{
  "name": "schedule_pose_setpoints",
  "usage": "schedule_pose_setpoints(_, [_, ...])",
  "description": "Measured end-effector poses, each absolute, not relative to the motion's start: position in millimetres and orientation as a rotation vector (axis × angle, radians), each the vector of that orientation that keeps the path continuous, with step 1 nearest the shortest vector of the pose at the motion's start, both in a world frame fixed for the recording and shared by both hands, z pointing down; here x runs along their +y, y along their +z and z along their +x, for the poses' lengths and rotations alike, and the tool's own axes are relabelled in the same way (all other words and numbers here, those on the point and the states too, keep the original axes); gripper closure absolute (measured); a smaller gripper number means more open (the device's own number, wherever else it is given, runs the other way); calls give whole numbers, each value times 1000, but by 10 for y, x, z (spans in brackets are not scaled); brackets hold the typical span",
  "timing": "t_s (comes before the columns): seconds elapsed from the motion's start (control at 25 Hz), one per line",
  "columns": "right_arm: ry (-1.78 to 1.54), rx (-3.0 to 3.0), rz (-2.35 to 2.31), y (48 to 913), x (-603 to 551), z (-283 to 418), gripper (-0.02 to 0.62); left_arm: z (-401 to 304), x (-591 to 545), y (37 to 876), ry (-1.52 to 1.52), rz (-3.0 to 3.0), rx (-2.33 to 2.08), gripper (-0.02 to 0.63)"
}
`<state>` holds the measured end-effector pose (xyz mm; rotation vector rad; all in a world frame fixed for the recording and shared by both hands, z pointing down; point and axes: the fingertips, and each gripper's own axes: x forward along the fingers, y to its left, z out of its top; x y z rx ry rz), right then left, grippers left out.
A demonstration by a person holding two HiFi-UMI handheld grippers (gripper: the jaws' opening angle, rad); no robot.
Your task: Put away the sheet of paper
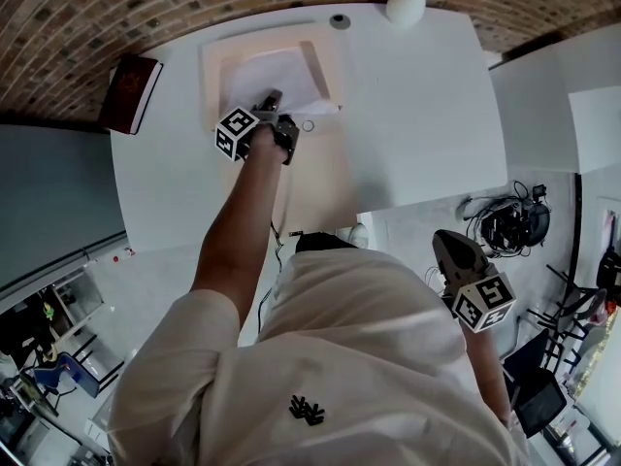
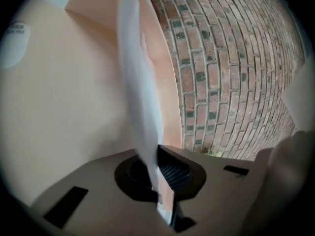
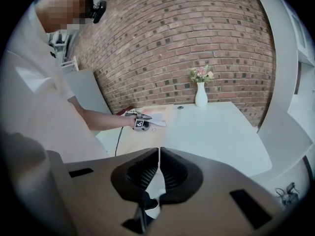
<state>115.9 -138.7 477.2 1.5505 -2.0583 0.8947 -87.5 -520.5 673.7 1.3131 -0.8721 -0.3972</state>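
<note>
Pinching an edge of the thin white sheet of paper [image 1: 281, 74], the left claw [image 1: 273, 102] holds it over the shallow peach tray [image 1: 214, 78] at upper centre, likely to stow it; the right claw [image 3: 157, 170] hangs closed on nothing.

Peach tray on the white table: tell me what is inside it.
A white sheet of paper sits inside the pale peach open tray, pinched by the left tongs. The tray floor under the sheet is covered; anything beneath cannot be seen.

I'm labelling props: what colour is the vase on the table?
White; the vase shows best in the right gripper view.
</note>
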Motion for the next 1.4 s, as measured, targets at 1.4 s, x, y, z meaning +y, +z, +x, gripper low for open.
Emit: schedule_pose_setpoints(1.4, [903,-2099,1612,4715,-1288,1332,561,-740,-5389,6675,-175,1294,-1069,348])
